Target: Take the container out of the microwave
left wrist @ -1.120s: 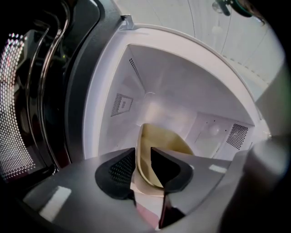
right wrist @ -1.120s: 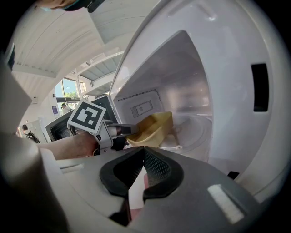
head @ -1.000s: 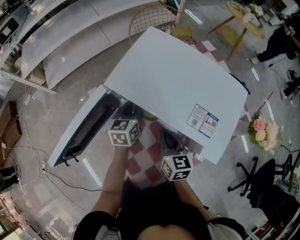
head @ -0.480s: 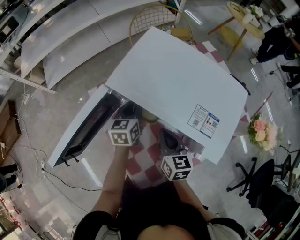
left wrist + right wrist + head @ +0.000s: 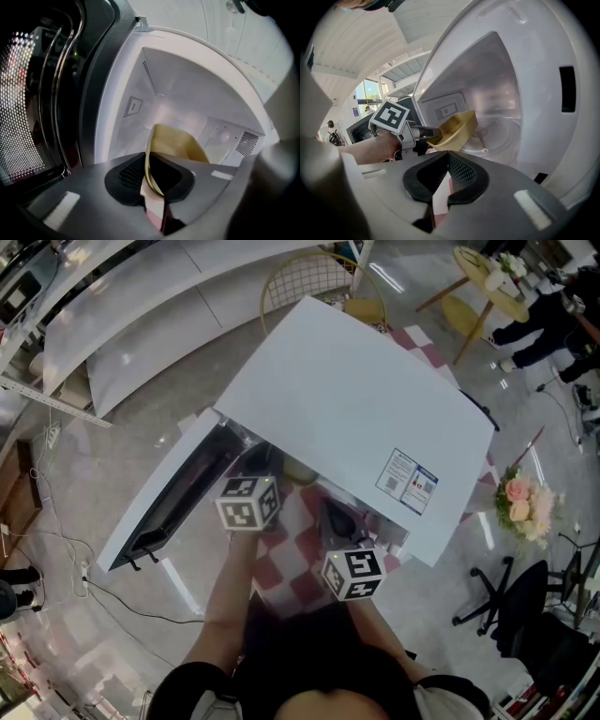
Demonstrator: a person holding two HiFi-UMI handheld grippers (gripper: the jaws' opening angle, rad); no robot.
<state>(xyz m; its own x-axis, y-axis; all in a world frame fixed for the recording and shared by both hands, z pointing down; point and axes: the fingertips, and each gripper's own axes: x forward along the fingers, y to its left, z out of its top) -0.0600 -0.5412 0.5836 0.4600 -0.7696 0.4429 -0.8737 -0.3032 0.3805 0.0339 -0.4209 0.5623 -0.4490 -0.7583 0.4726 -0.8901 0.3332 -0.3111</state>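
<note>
**A:** Where is the container?

**B:** The yellow-tan container (image 5: 455, 130) is at the mouth of the white microwave (image 5: 366, 409), tilted. In the right gripper view it shows in front of the glass turntable (image 5: 497, 136). I cannot tell whether its base touches anything.

**A:** Who has it?

**B:** The left gripper (image 5: 150, 168). Its jaws have just been closing, and the container's thin rim runs between the two dark pads, which are clenched on it. The right gripper view shows the same from the side, with the fingers on the near edge of the rim and a hand (image 5: 377, 146) behind the marker cube (image 5: 390, 117).

**A:** And the other one?

**B:** The right gripper (image 5: 449, 161) is near the left one, in front of the cavity and pointing into it. Its pads meet at the tips with nothing between them, and it touches neither the container nor the microwave.

**A:** How is the door?

**B:** The door (image 5: 164, 502) is swung wide open to the left in the head view. In the left gripper view its dark inner face and perforated window fill the left side.

**A:** What does the oven stand on?

**B:** It stands on a red-and-white checked tablecloth (image 5: 291, 540), which shows under the two grippers in the head view.
</note>
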